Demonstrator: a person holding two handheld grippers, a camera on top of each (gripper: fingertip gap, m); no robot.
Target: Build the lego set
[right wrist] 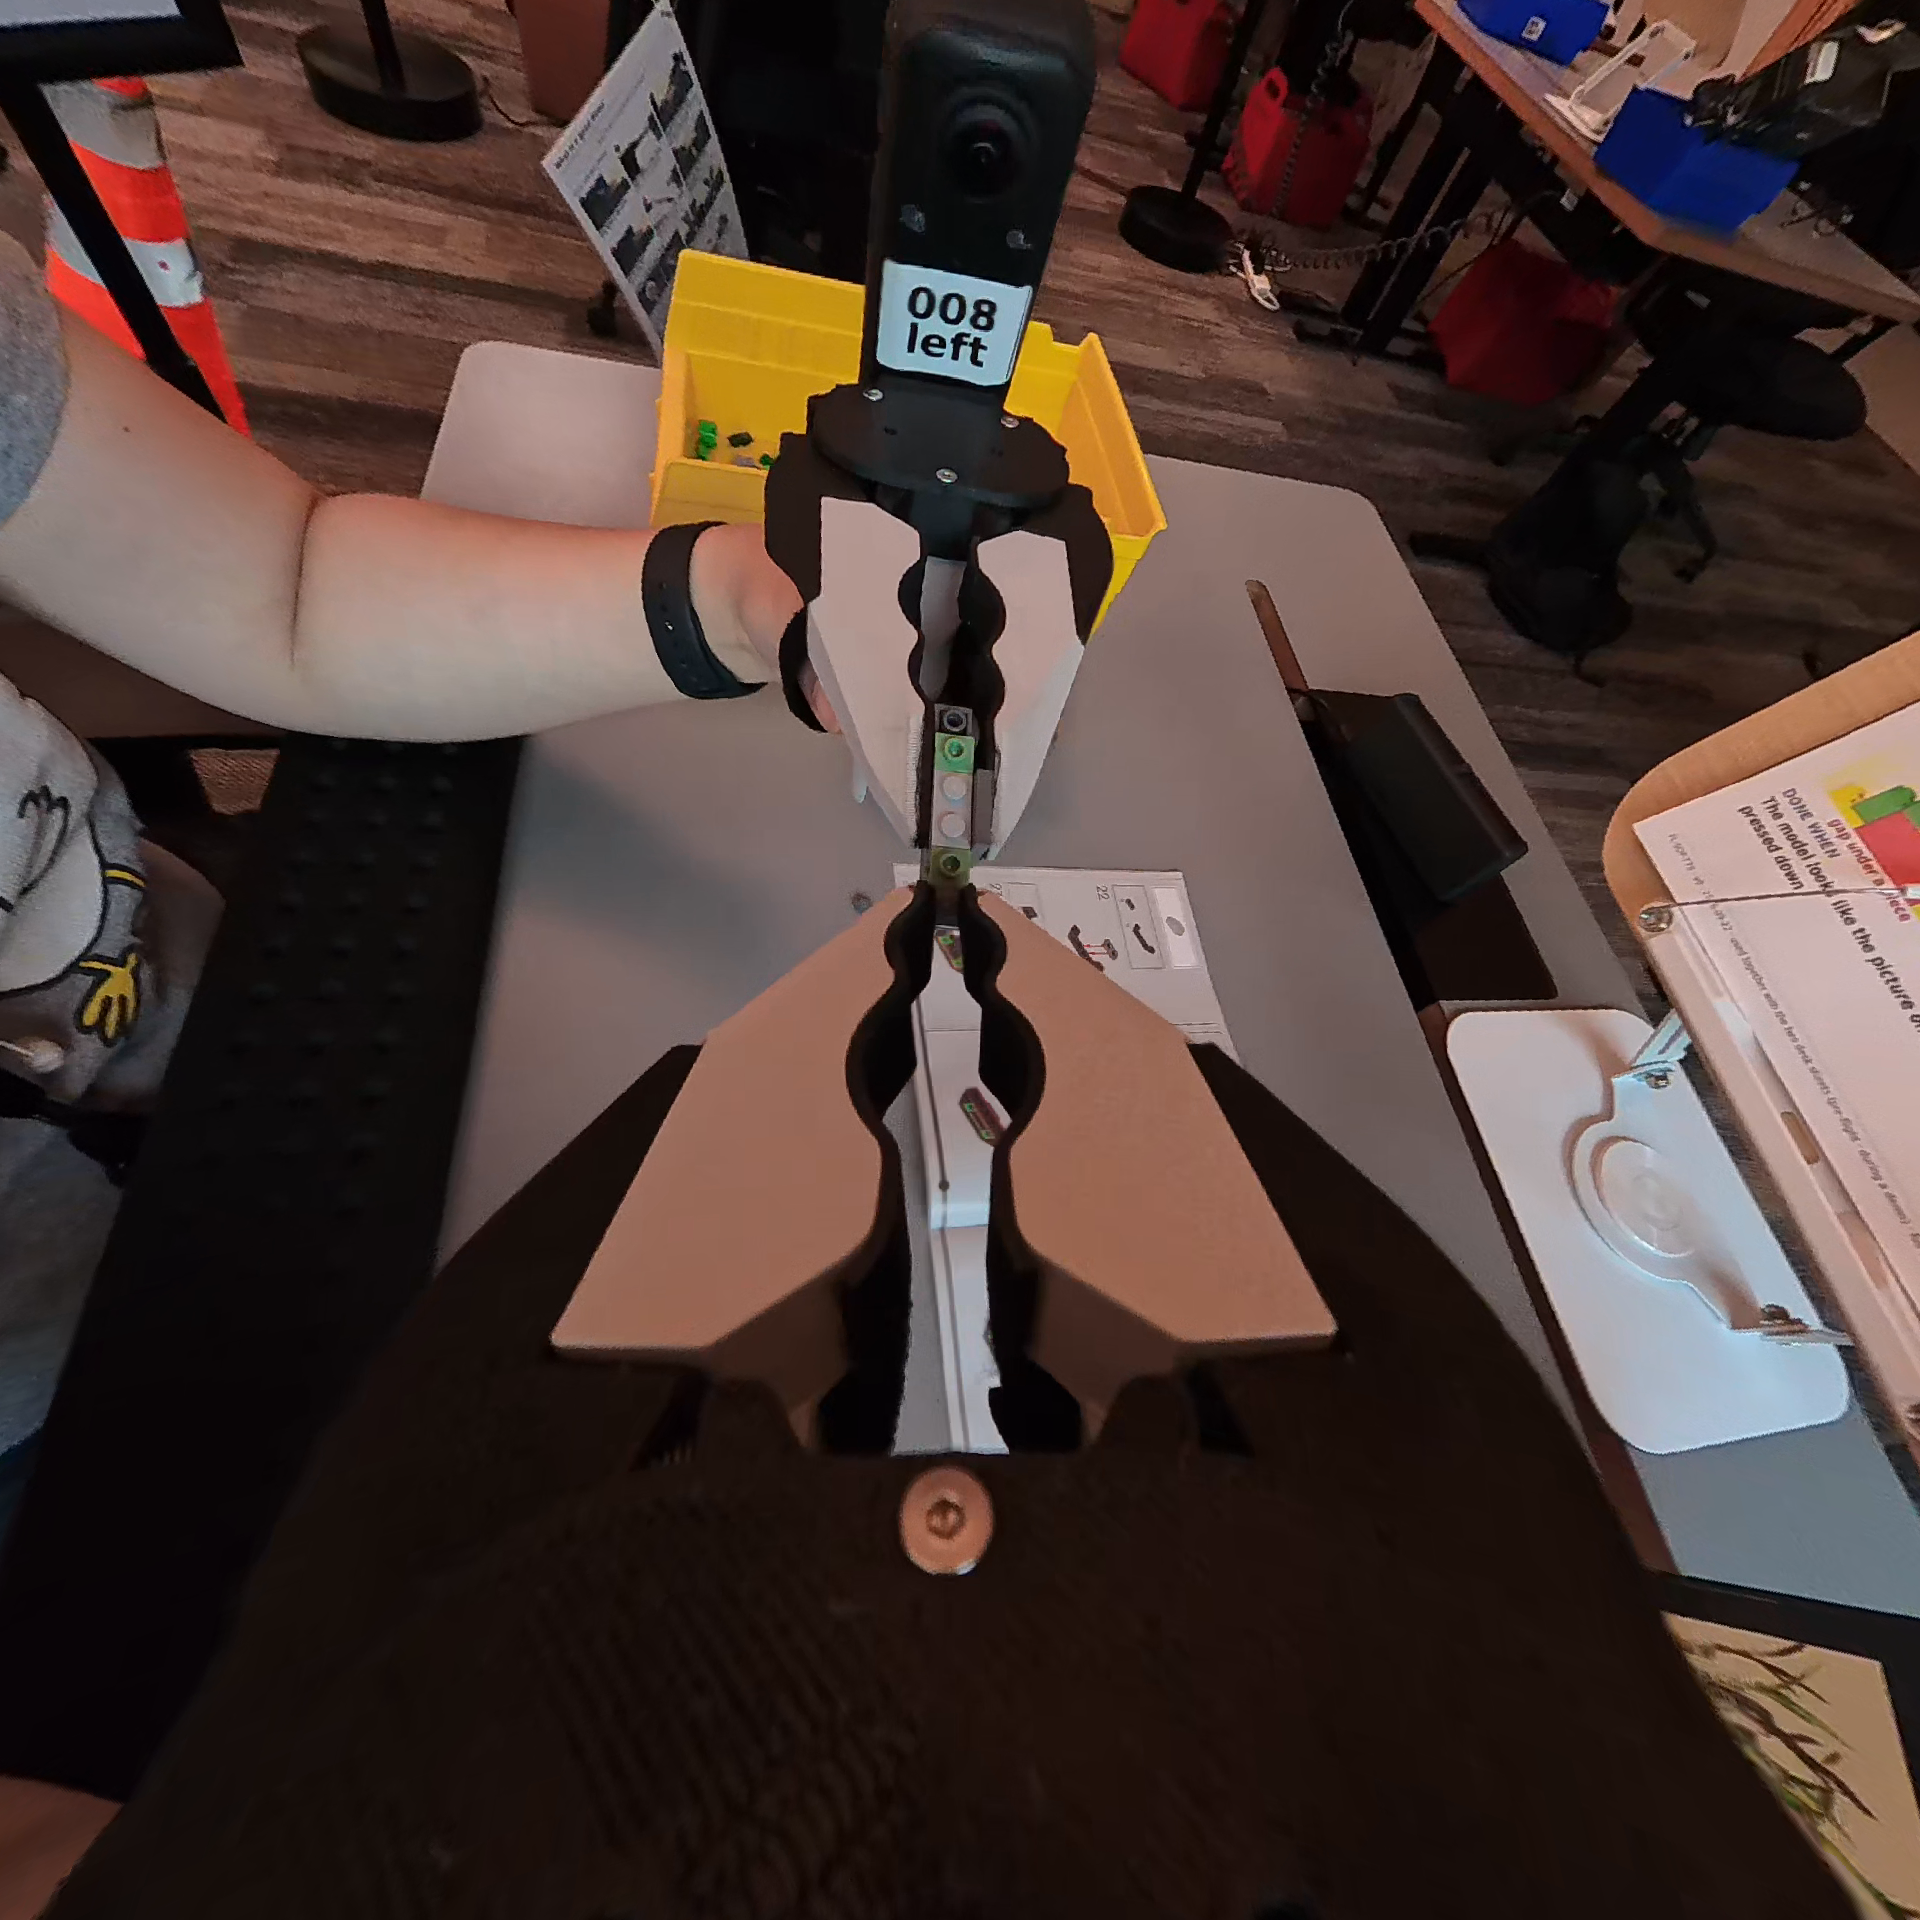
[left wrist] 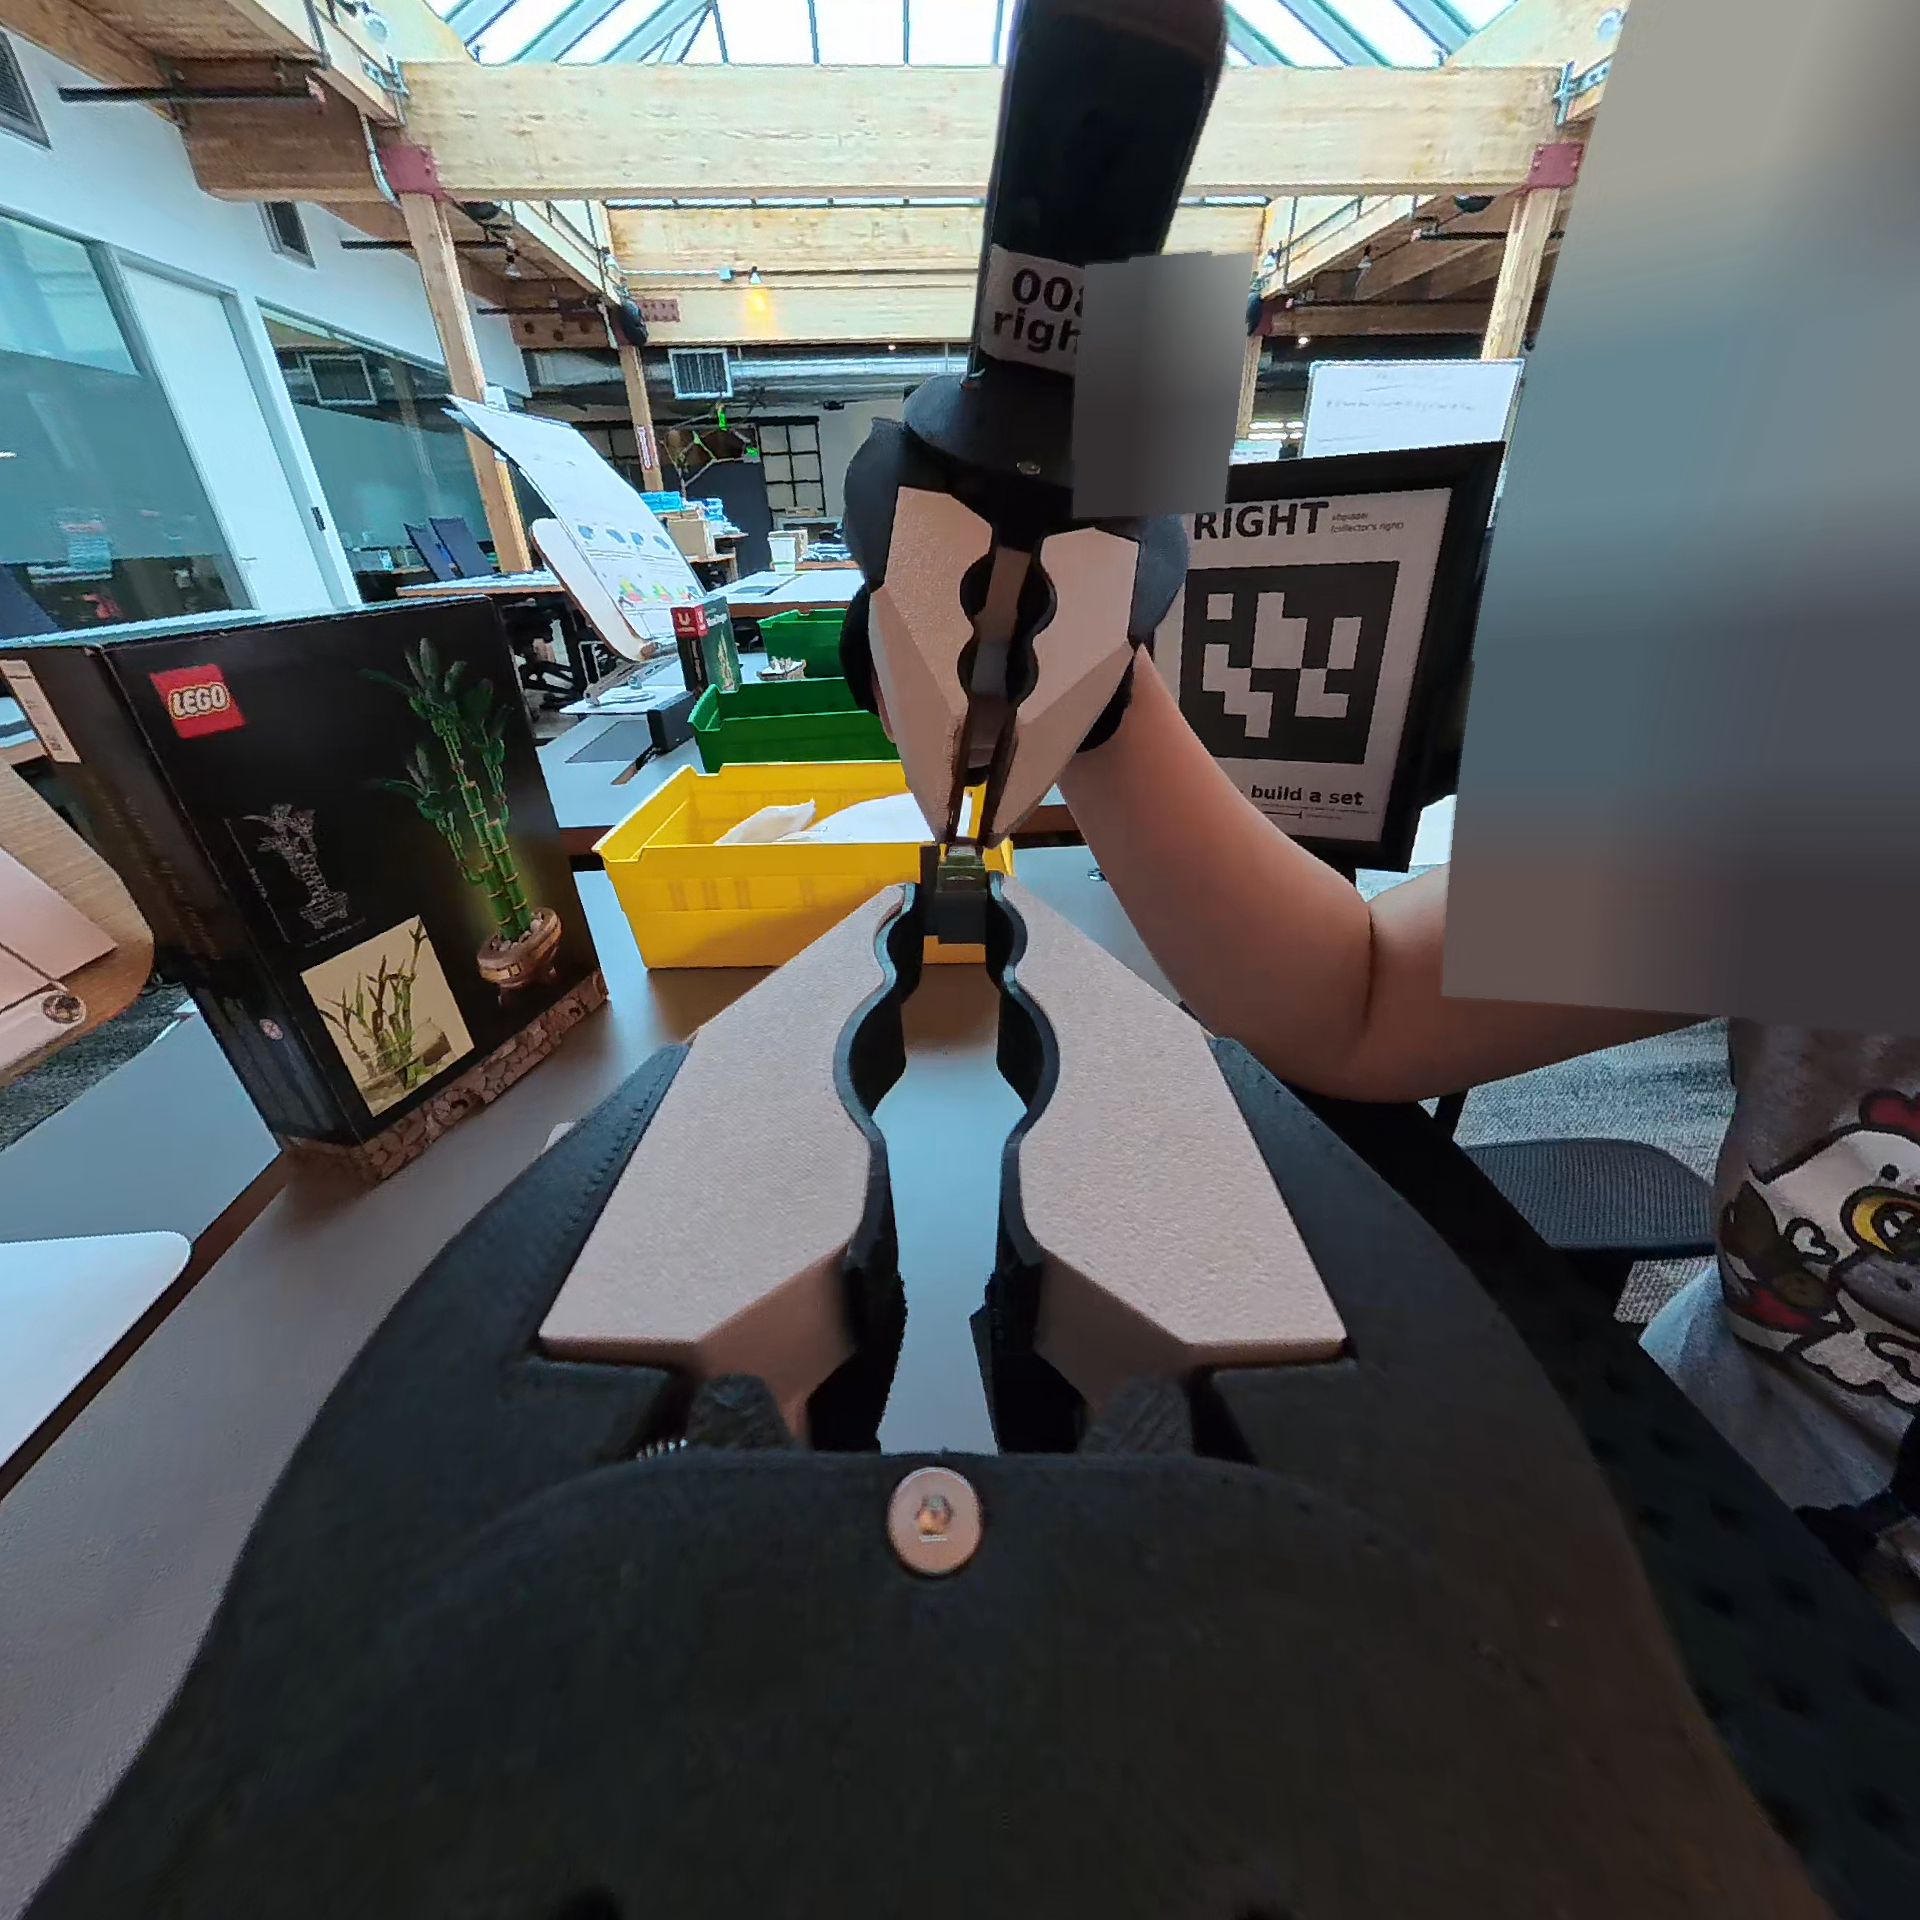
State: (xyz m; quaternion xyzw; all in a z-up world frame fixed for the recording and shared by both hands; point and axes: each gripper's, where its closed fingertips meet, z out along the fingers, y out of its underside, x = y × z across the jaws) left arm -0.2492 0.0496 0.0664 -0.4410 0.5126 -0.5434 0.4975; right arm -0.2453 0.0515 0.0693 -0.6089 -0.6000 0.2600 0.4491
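Both grippers meet tip to tip above the grey table (right wrist: 665, 935). My left gripper (left wrist: 954, 899) is shut on a narrow lego strip (right wrist: 953, 800) with a dark end, a green stud and pale studs; it shows as a small dark block (left wrist: 956, 914) in the left wrist view. My right gripper (right wrist: 945, 891) is shut on a small olive-green piece (right wrist: 948, 864) at the strip's near end. In the left wrist view the right gripper (left wrist: 968, 831) comes down from above onto the green piece (left wrist: 958, 862). The left gripper (right wrist: 951, 831) faces me in the right wrist view.
A yellow bin (left wrist: 727, 894) stands behind the grippers and holds small green pieces (right wrist: 717, 436). The set's box (left wrist: 343, 862) stands at the left, with green bins (left wrist: 779, 717) beyond. An instruction booklet (right wrist: 1122, 935) lies under the grippers. A black box (right wrist: 1413, 790) and a sheet holder (right wrist: 1642, 1226) sit at the right. The grippers are tip to tip, or close to it.
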